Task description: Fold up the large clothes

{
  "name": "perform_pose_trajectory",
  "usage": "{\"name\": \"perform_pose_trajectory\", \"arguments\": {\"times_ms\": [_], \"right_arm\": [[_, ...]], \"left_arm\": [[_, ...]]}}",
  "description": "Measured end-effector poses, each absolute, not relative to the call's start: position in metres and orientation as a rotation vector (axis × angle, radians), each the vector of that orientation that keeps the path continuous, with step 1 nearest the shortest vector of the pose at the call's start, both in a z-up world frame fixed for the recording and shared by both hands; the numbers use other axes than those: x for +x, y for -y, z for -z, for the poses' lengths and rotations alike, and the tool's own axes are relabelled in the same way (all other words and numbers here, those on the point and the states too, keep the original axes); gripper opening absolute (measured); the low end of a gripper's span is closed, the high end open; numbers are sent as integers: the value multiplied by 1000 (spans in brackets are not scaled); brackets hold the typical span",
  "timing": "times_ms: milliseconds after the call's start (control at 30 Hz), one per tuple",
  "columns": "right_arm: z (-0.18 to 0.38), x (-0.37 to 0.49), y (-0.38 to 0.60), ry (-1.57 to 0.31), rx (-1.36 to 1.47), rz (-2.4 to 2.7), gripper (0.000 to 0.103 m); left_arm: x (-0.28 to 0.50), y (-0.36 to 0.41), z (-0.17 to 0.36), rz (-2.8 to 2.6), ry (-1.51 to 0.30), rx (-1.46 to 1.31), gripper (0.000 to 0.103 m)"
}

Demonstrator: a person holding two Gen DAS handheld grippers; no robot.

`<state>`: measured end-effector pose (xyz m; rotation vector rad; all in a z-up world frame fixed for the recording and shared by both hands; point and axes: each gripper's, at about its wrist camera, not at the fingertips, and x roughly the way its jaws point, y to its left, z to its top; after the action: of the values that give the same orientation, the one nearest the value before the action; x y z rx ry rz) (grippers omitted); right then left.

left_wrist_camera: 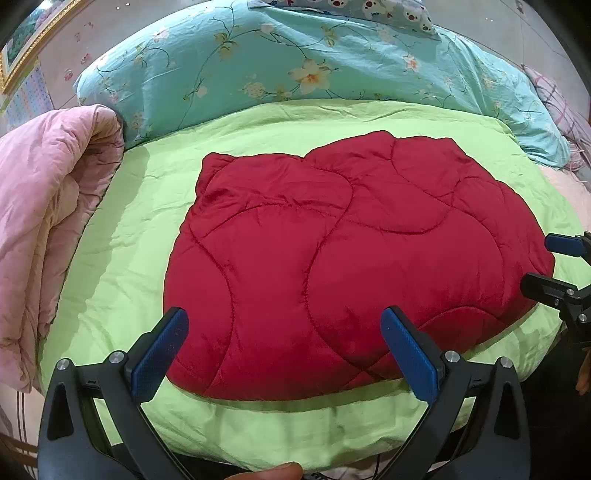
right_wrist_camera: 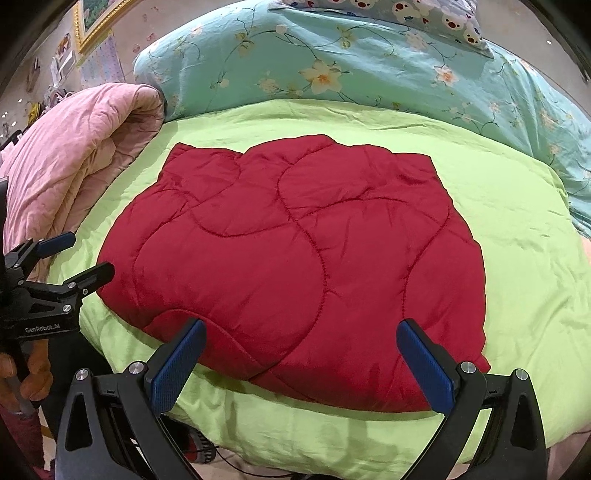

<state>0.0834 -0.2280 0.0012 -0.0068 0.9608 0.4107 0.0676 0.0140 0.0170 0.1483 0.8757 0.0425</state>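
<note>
A red quilted garment [left_wrist_camera: 351, 258] [right_wrist_camera: 295, 266] lies folded into a thick pad on the lime-green cover [left_wrist_camera: 129, 240] [right_wrist_camera: 517, 240] of a bed. My left gripper [left_wrist_camera: 284, 350] hovers open above the pad's near edge, blue pads wide apart, nothing between them. My right gripper [right_wrist_camera: 301, 358] is likewise open over the near edge, holding nothing. The right gripper [left_wrist_camera: 554, 266] shows at the right rim of the left wrist view, open beside the pad's right edge. The left gripper [right_wrist_camera: 74, 254] appears at the left of the right wrist view, open.
A folded pink quilt [left_wrist_camera: 48, 221] [right_wrist_camera: 81, 155] lies along the left of the bed. A turquoise floral duvet [left_wrist_camera: 295, 66] [right_wrist_camera: 351, 66] is piled at the back, with a cartoon-print pillow [left_wrist_camera: 369, 7] behind. A hand [right_wrist_camera: 33, 376] grips the left tool.
</note>
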Motion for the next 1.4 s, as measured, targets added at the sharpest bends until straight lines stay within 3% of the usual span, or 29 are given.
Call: {"name": "perform_pose_trajectory", "arguments": {"times_ms": [1400], "right_arm": [[-5,92,226,-970,-4,-413,103]], "left_arm": [[74,-11,-21,-7,-871,130,103]]}}
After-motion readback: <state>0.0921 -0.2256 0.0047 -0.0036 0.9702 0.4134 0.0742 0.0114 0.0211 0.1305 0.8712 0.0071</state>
